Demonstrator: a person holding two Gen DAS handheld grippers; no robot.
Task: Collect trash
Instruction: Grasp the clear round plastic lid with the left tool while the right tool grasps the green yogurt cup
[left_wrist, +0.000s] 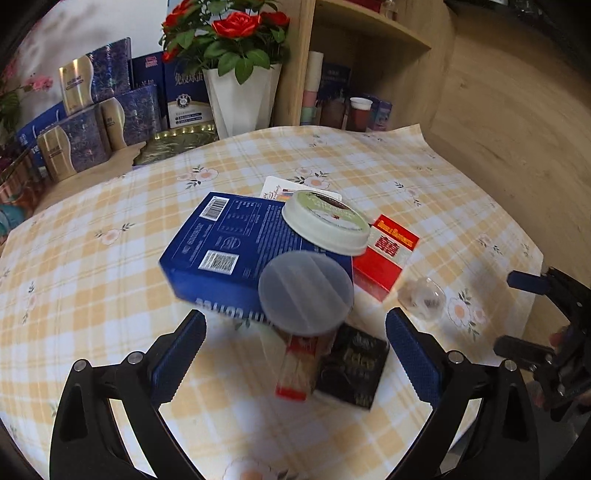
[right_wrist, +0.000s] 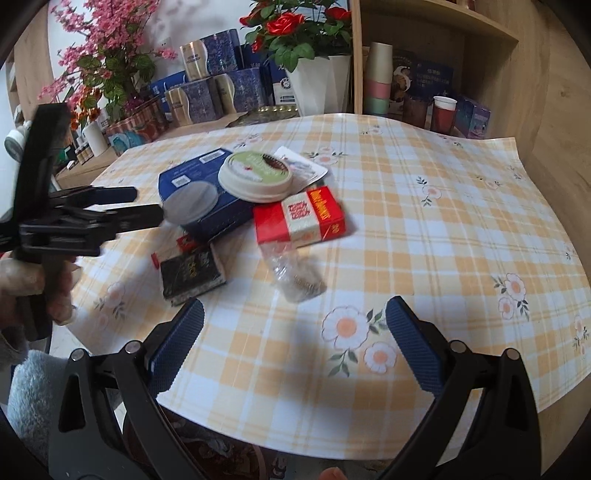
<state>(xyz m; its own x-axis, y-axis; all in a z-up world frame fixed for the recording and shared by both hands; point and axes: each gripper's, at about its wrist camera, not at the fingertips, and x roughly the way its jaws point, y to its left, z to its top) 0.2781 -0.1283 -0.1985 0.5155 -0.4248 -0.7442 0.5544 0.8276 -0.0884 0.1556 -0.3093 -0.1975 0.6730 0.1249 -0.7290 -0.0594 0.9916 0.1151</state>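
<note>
A pile of trash lies on the checked tablecloth: a blue box, a round white tub on top of it, a red carton, a black packet and a crumpled clear wrapper. A clear cup with a grey lid stands before the blue box. My left gripper is open, its fingers wide on either side of the cup and black packet, touching neither. My right gripper is open over bare cloth, just short of the wrapper. The left gripper shows beside the lidded cup.
A white vase of red roses and several blue gift boxes stand behind the table. A wooden shelf holds stacked paper cups. The cloth's edge hangs near me. A hand holds the left gripper.
</note>
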